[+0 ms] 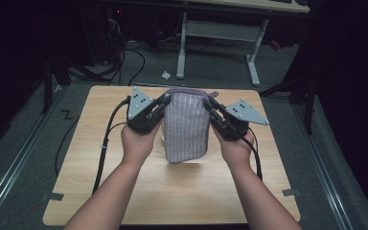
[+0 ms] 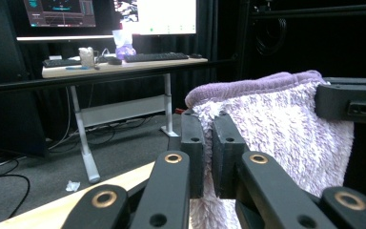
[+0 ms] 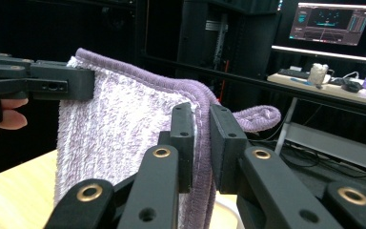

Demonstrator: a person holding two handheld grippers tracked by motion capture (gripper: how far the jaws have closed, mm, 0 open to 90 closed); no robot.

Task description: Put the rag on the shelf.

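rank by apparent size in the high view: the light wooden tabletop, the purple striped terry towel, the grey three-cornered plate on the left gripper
1. Light wooden tabletop, largest.
2. Purple striped terry towel, hanging between both grippers.
3. Grey three-cornered plate, smallest. Towel and plate sit nearer the camera, yet the order stays plain.

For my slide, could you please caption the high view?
Two hand-held grippers hold a purple towel by its top corners above the table.

Lighting: overhead light on pale wooden tabletop (image 1: 172, 191), surroundings dark; soft shadow beneath hanging lilac terry towel (image 1: 186, 125). Glowing computer monitors (image 2: 155, 15) at upper frame overexposed. Focus: slight softness throughout; mild edge distortion.
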